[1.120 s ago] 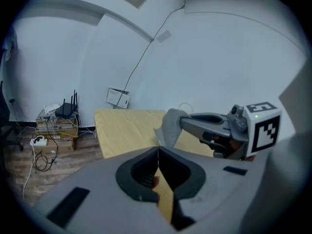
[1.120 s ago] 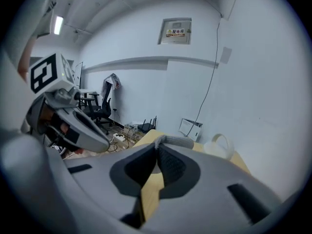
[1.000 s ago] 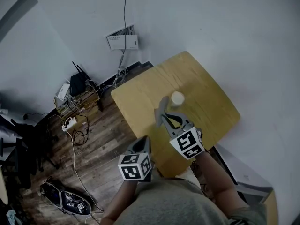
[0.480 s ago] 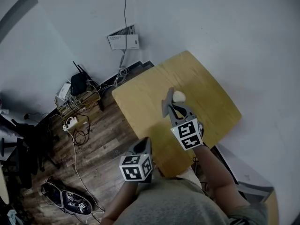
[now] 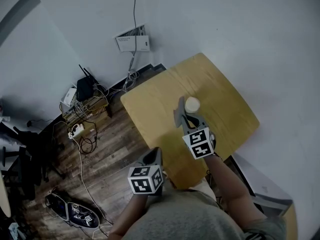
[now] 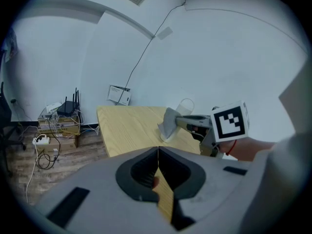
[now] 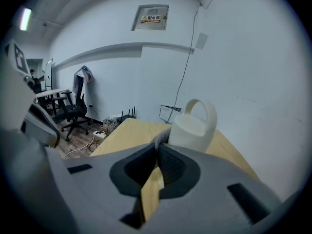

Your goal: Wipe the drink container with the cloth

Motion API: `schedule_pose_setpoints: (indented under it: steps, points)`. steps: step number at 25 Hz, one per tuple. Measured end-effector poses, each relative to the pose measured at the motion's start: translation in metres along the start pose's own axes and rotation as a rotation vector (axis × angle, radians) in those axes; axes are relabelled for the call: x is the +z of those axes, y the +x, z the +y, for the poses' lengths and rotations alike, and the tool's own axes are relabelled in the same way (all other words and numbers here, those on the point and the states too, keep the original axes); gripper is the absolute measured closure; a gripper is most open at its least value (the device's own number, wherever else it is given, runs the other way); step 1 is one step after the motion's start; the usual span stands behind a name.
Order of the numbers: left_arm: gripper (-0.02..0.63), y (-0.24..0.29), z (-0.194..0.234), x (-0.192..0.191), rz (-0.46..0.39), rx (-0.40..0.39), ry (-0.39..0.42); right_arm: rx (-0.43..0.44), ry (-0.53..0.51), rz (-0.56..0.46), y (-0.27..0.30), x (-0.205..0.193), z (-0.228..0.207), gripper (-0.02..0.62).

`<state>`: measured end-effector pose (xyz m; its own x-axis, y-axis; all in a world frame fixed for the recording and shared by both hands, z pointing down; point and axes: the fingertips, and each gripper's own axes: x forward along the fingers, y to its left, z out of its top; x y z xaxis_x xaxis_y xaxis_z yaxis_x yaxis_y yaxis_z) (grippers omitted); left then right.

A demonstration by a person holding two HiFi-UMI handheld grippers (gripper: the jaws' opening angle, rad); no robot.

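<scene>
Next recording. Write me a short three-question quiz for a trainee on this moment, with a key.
1. True or false: the drink container lies tipped over on the table.
2. What is the right hand-held gripper shut on? A) the cloth B) a cable C) nothing
3. Fill in: the jaws of the left hand-held gripper are ____, holding nothing.

Key: 1 false, it stands upright with its handle on top; 2 A; 3 shut.

Drink container [image 7: 194, 126] base hidden (behind cloth [image 7: 168, 162], right gripper [image 7: 157, 149])
</scene>
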<state>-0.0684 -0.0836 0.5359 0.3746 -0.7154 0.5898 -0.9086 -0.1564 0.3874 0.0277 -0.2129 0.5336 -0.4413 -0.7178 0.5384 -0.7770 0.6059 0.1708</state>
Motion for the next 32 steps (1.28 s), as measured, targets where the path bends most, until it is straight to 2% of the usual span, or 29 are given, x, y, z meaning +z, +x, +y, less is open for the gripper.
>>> schedule_pose_setpoints:
  steps: [13,20,26,32]
  points:
    - [0.604,0.001,0.009,-0.001,0.006,0.016,-0.008,0.007,0.017,0.125,0.029,-0.053,0.009,0.588]
    - [0.604,0.001,0.012,0.001,0.003,0.019,-0.014,0.006,0.023,0.157,0.037,-0.066,0.009,0.588]
    - [0.604,0.000,0.016,0.002,0.002,0.011,-0.013,-0.003,0.045,0.147,0.034,-0.063,0.013,0.588]
    - [0.604,-0.002,0.016,0.004,-0.004,-0.009,-0.004,0.013,0.103,0.051,0.012,-0.048,0.022,0.588]
